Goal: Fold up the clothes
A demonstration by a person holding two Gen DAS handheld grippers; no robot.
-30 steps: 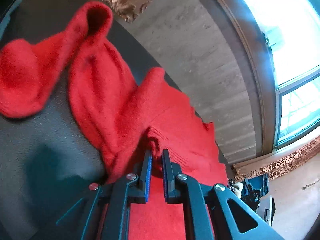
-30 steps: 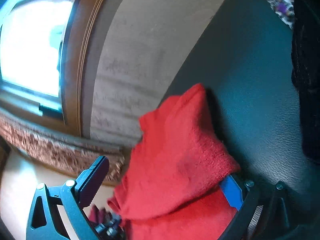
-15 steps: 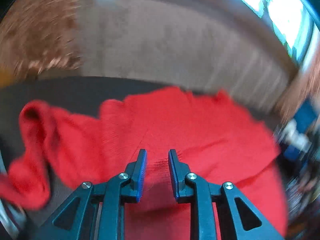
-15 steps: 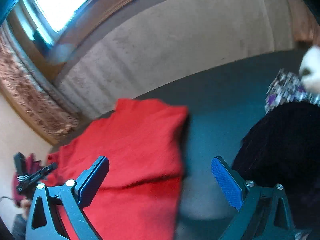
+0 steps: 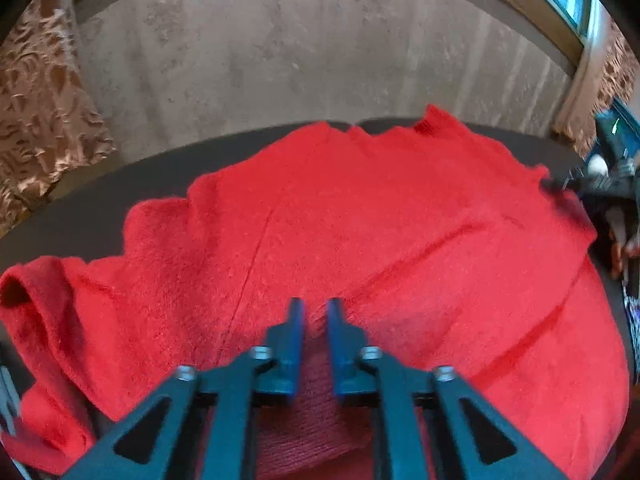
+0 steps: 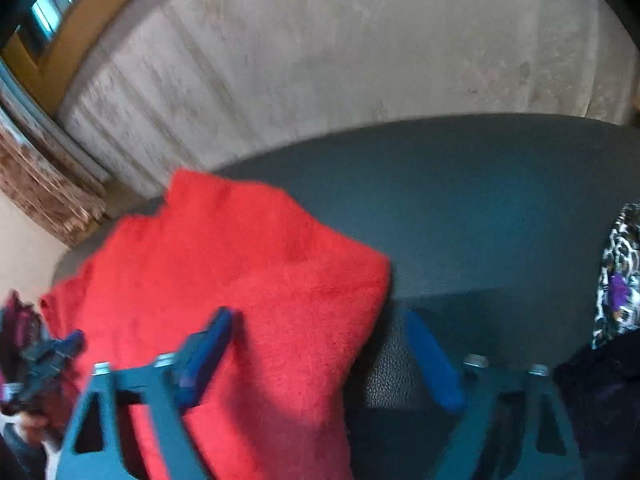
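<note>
Red fuzzy knit covers most of the dark padded surface: the red sweater lies spread but rumpled, its body reaching from the left gripper away toward the pale wall, with one sleeve bunched and curled off to that gripper's left. The left gripper sits at the sweater's near edge with its jaws drawn close together and a ribbed strip of the knit pinched between them, so it grips the near hem or cuff band. The garment's long axis appears to run straight ahead of this gripper, toward the wall. In the right wrist view the right gripper stands with its jaws wide apart and holding nothing; the sweater's right edge falls between its fingers, the left finger over the red knit and the right finger over bare dark surface. A patterned cloth and a dark garment lie further off from the sweater on that side. The left gripper is the one already on the fabric, while the right hovers at the side edge. Whether the sweater is being spread flat or being brought over in a fold, this moment does not settle.
</note>
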